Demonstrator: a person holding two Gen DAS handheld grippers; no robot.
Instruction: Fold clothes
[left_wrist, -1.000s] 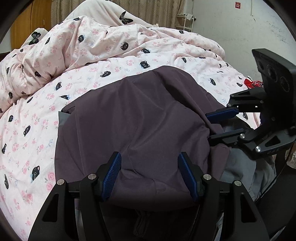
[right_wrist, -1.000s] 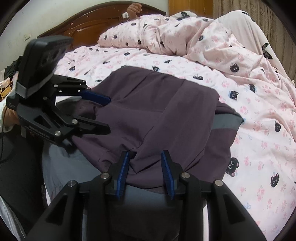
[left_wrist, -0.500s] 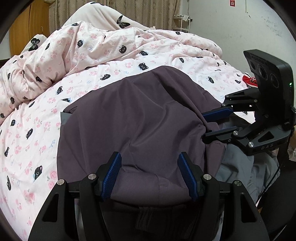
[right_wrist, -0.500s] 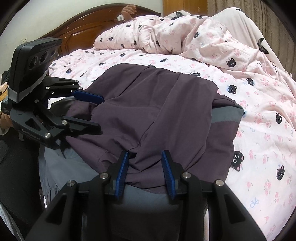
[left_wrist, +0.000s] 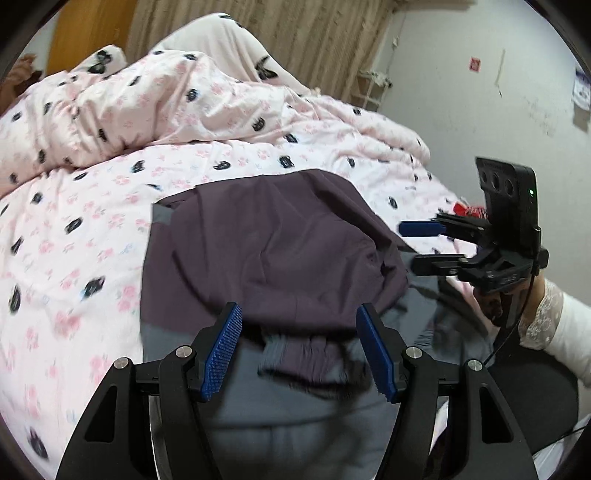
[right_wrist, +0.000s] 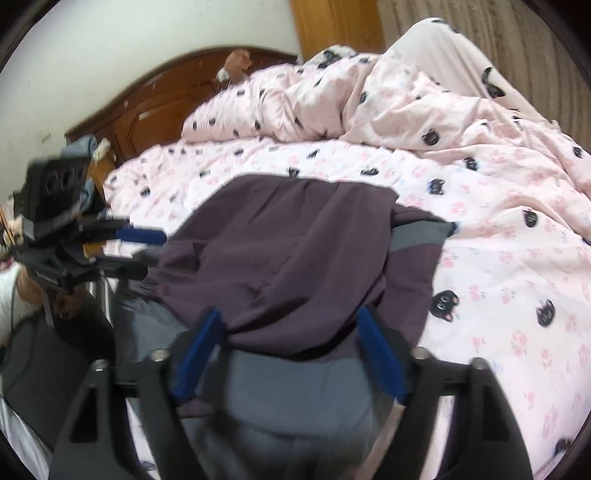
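Observation:
A dark purple garment (left_wrist: 273, 254) with a grey lining lies folded over on the pink cat-print bed (left_wrist: 92, 221); it also shows in the right wrist view (right_wrist: 295, 251). My left gripper (left_wrist: 299, 347) is open and empty, just short of the garment's near edge, above grey fabric (left_wrist: 295, 413). My right gripper (right_wrist: 291, 350) is open and empty at the near edge too. Each gripper shows in the other's view, jaws apart: the right one (left_wrist: 410, 245) beside the garment's right side, the left one (right_wrist: 147, 249) at its left side.
A bunched pink duvet (left_wrist: 166, 92) fills the far side of the bed. A wooden headboard (right_wrist: 155, 107) stands at the back, with a hand (right_wrist: 236, 66) above it. A red item (left_wrist: 469, 210) lies by the bed's right edge.
Both grippers have opened wider and pulled back from the garment. The right gripper let go of the purple fabric it pinched. The garment's near edge now lies loose on the grey fabric.

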